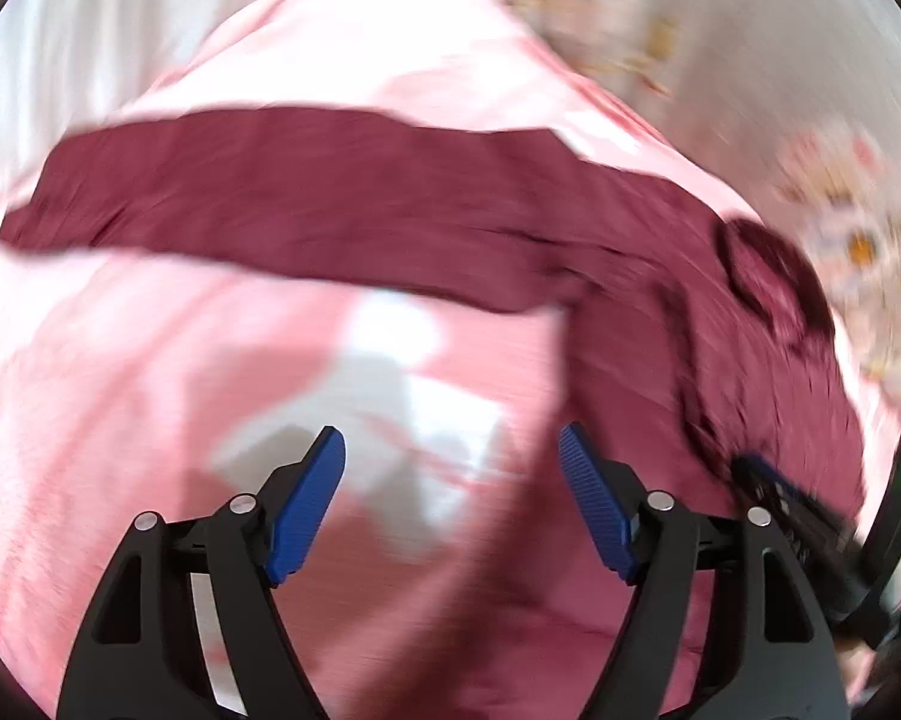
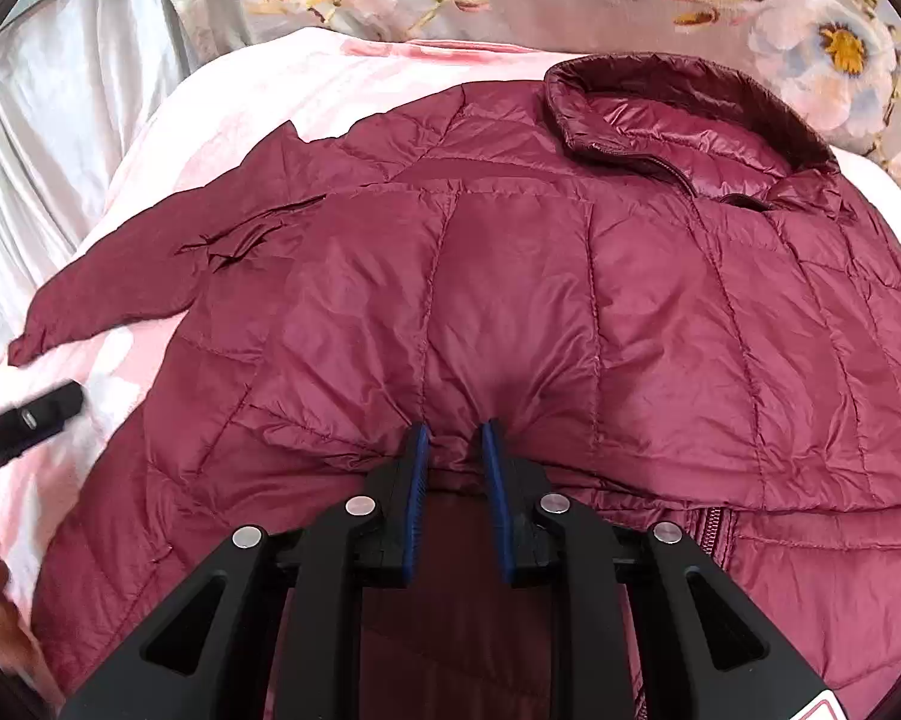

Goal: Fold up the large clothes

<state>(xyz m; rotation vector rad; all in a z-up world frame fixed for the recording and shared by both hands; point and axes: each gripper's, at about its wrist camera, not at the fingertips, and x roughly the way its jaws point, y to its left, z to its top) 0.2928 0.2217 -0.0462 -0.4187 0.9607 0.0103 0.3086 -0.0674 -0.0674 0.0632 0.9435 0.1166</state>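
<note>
Jacket (image 2: 510,276) here is a maroon quilted puffer, lying spread out on a bed with a pink sheet (image 2: 222,96). Starting closest in the right wrist view: the right tongs (image 2: 455,438) are nearly closed, pinching a fold of the jacket's body between the blue pads, fabric bunched up right at the tips. A zipper (image 2: 711,531) shows just past them at 4 o'clock. Further out, one sleeve (image 2: 114,294) trails flat toward 9 o'clock, and the stand-up collar (image 2: 660,102) sits way out at 1 o'clock. Beyond that there's a floral fabric (image 2: 750,12) at 12 and grey satin-looking cloth (image 2: 48,120) at 10.

Left wrist view is pretty blurry. The left tongs (image 1: 450,450) are wide open with nothing in them, hovering over the pink sheet (image 1: 120,390). The sleeve (image 1: 282,204) stretches across further out, with the collar (image 1: 768,276) at 3 o'clock. The right tongs (image 1: 756,468) peek in at 4 o'clock on the jacket (image 1: 660,372).
</note>
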